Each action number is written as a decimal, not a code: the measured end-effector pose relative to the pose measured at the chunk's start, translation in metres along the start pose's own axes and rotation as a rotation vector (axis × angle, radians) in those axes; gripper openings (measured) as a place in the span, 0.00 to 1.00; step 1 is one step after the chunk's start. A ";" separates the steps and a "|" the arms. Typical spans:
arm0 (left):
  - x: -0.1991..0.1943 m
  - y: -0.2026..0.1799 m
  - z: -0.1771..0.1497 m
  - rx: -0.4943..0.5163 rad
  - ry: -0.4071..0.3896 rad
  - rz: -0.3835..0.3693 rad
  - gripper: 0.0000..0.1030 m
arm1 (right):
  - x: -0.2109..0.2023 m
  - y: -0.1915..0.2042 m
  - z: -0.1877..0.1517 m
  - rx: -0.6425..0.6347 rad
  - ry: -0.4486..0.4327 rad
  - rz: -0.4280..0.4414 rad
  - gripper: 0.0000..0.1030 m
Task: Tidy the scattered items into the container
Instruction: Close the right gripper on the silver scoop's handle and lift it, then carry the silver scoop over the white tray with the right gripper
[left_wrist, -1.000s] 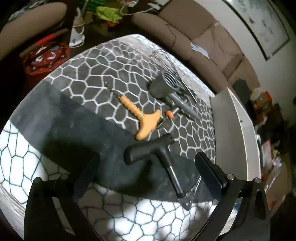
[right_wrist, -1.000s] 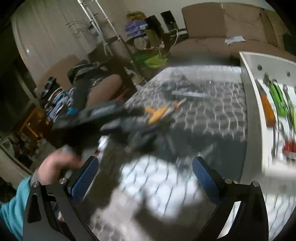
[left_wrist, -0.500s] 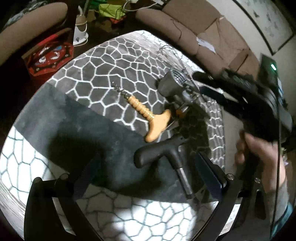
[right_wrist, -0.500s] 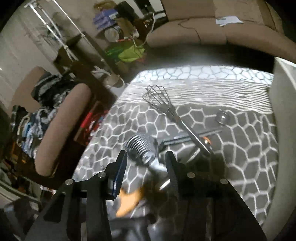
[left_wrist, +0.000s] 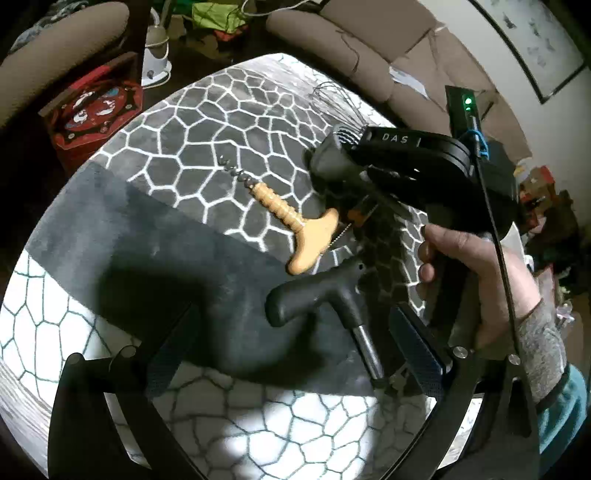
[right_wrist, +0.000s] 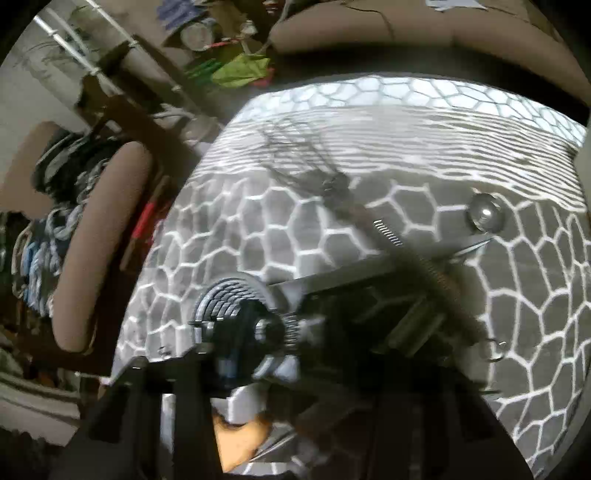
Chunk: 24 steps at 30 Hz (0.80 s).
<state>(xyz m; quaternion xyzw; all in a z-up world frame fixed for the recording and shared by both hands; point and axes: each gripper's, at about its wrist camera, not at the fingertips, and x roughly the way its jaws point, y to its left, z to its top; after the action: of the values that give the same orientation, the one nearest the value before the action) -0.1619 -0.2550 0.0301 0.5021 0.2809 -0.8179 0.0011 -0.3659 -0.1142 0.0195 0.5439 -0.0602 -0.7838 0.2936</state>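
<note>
On the honeycomb-patterned rug (left_wrist: 207, 110), one wooden-handled corkscrew (left_wrist: 291, 221), one black T-handled tool (left_wrist: 317, 299), one wire whisk (right_wrist: 314, 166), one round metal piece (right_wrist: 485, 214) and one grey tool with a ribbed round head (right_wrist: 225, 295) are seen. The left gripper (left_wrist: 295, 350) is held tilted downward above the rug, its jaws apart, the T-handled tool lying between the fingertips untouched. The right gripper (right_wrist: 255, 354), held in a hand (left_wrist: 476, 273), has just been closing and is pointed down at the grey tool toward the rug's far right side; whether its pads (right_wrist: 229, 365) press on it cannot be told through the blur.
</note>
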 end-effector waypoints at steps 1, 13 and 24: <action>-0.001 0.000 0.000 -0.004 0.000 -0.008 1.00 | -0.003 0.003 -0.003 -0.016 -0.006 -0.003 0.23; -0.015 0.005 0.005 0.004 -0.030 -0.052 1.00 | -0.056 0.004 -0.073 0.047 -0.096 0.316 0.17; -0.055 -0.030 0.001 0.192 -0.197 -0.148 1.00 | -0.137 0.019 -0.118 0.048 -0.180 0.475 0.17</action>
<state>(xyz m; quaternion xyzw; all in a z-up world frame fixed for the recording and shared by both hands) -0.1438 -0.2461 0.0896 0.3952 0.2362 -0.8842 -0.0793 -0.2212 -0.0315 0.0926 0.4493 -0.2309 -0.7365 0.4499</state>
